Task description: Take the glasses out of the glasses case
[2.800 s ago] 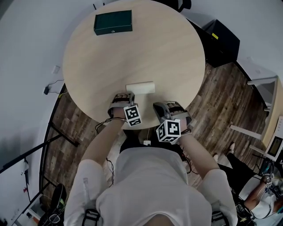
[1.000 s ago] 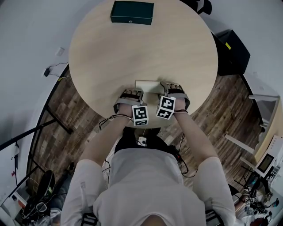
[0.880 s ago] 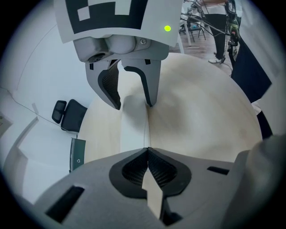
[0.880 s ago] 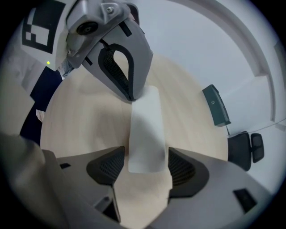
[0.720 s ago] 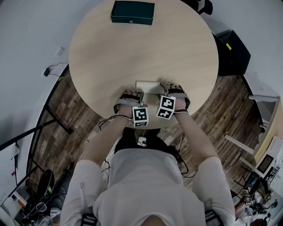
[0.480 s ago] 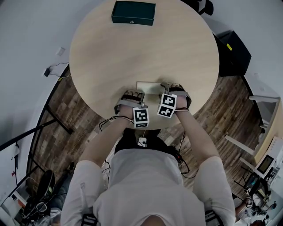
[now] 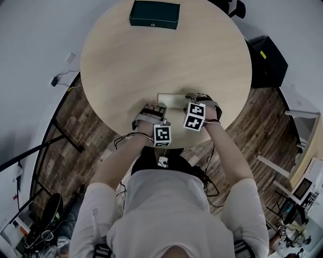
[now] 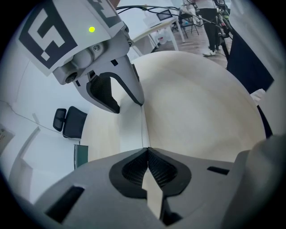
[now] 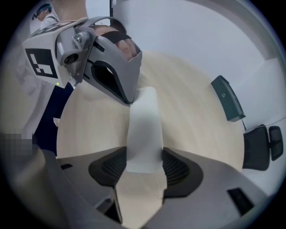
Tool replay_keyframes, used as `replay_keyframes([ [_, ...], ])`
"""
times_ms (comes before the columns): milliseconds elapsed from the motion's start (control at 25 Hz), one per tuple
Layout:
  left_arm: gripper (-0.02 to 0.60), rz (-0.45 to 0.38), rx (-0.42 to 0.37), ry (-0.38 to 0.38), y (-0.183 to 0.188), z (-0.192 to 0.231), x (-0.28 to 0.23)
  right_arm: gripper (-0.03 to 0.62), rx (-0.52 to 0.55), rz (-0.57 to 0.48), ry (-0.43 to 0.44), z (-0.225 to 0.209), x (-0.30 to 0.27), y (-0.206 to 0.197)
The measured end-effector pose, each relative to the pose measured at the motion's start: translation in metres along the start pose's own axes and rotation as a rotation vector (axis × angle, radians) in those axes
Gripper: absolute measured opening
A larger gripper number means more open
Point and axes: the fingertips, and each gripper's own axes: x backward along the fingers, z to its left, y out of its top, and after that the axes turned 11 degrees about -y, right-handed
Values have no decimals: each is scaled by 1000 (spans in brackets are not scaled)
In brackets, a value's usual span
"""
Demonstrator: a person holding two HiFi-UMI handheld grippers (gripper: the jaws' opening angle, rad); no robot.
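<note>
The white case point(image 7: 170, 100) lies flat near the lower edge of the round table point(image 7: 202, 55), at frame centre in the head view. The right gripper point(image 9: 144, 159) has its jaws closed on one end of the case, pads pressing both sides. The left gripper point(image 8: 147, 151), just lower left of the case, has its jaws pressed together on nothing. A green box point(image 7: 154, 14) sits at the top, well apart

Dark green box point(image 7: 154, 14) at far edge of round table point(image 7: 202, 55); perhaps a black cabinet point(image 7: 266, 60) beside
</note>
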Motion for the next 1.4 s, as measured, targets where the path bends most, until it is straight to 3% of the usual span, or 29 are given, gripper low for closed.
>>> replay_keyframes([
  [200, 9, -3, -2, 0, -1, -2, -2, 254, -24, -12, 22, -1, -1, 1],
  [520, 9, -6, -6, -3, -4, -1, -3, 213, -271, -74, 76, -21, 11, -2],
  [840, 9, -6, -22, 4, -4, -3, -2, 92, -498, -122, -90, -67, 20, -10],
  [1080, 9, -1, -11, 6, -3, -3, -2, 90, -688, -98, -190, -88, 18, -24],
  [1240, 9, -19, 27, 10, -3, -3, -1, 84, -732, -123, -224, -89, 20, -20],
  [1400, 9, -29, 67, 11, -3, 0, -2, 84, -666, -157, -305, -91, 33, -13],
])
